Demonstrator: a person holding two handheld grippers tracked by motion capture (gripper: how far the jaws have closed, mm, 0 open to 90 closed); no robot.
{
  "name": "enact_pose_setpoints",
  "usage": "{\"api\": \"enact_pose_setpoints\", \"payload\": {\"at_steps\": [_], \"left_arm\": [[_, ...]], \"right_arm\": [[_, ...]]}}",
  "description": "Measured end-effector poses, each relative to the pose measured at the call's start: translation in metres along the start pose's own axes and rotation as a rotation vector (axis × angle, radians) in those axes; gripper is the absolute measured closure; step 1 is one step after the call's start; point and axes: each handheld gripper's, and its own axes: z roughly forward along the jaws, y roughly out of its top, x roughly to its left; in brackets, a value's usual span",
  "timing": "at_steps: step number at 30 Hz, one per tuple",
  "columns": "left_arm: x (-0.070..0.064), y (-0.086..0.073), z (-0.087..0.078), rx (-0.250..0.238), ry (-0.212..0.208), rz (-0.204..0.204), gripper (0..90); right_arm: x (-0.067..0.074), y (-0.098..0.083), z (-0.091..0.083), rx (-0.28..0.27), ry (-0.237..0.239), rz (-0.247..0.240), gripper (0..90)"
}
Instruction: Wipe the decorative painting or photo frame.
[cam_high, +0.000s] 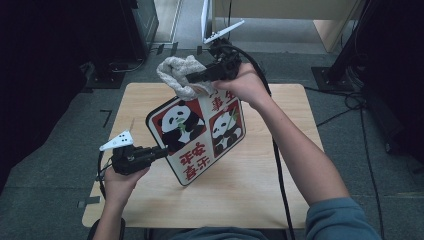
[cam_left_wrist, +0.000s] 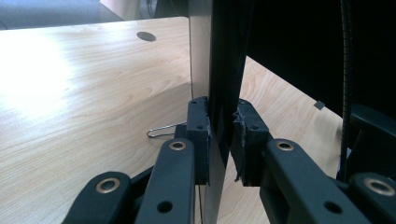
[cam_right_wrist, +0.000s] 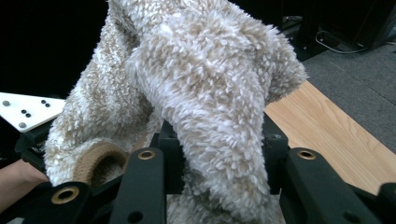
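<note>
Left hand-held gripper (cam_high: 162, 150): closed on the left edge of the panda board (cam_high: 200, 135), which is held tilted above the table (cam_high: 260, 170).
Board: judged stiff, light, smooth; best gripped at the rim.
Right hand-held gripper (cam_high: 192, 77): clamped on the fluffy cloth (cam_high: 177, 72), pressed to the board's top corner.
Cloth: judged soft, compressible.

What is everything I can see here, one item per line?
Panda tray: one, red and white with black pandas, held tilted above the table by its left edge.
Fluffy cloth: one, beige, at the tray's top edge.
Wire clip: one, metal, lying on the table.
Table: one, light wood.
Floor: grey carpet, round the table.
Left gripper: one, black, shut on the tray.
Right gripper: one, black, shut on the cloth.
</note>
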Motion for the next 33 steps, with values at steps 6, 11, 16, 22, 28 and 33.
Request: {"api": "enact_pose_setpoints", "payload": {"at_steps": [6, 11, 16, 22, 28, 33], "left_arm": [[0.0, 0.0, 0.0, 0.001, -0.001, 0.0, 78.9], [0.0, 0.0, 0.0, 0.001, 0.0, 0.0, 78.9], [0.0, 0.0, 0.0, 0.001, -0.002, 0.001, 78.9], [0.001, 0.0, 0.0, 0.001, -0.002, 0.0, 78.9], [0.001, 0.0, 0.0, 0.001, -0.002, 0.0, 78.9], [0.002, 0.001, -0.001, 0.002, -0.001, 0.001, 78.9]], "right_arm": [[-0.004, 0.0, -0.003, 0.002, -0.015, -0.001, 63.5], [-0.01, -0.002, -0.007, -0.005, -0.023, 0.006, 63.5], [-0.015, -0.003, -0.011, -0.01, -0.03, 0.018, 63.4], [-0.02, -0.004, -0.015, -0.009, -0.047, 0.022, 63.5], [-0.023, -0.003, -0.018, -0.005, -0.061, 0.041, 63.6], [-0.026, -0.003, -0.02, -0.006, -0.065, 0.057, 63.9]]}}
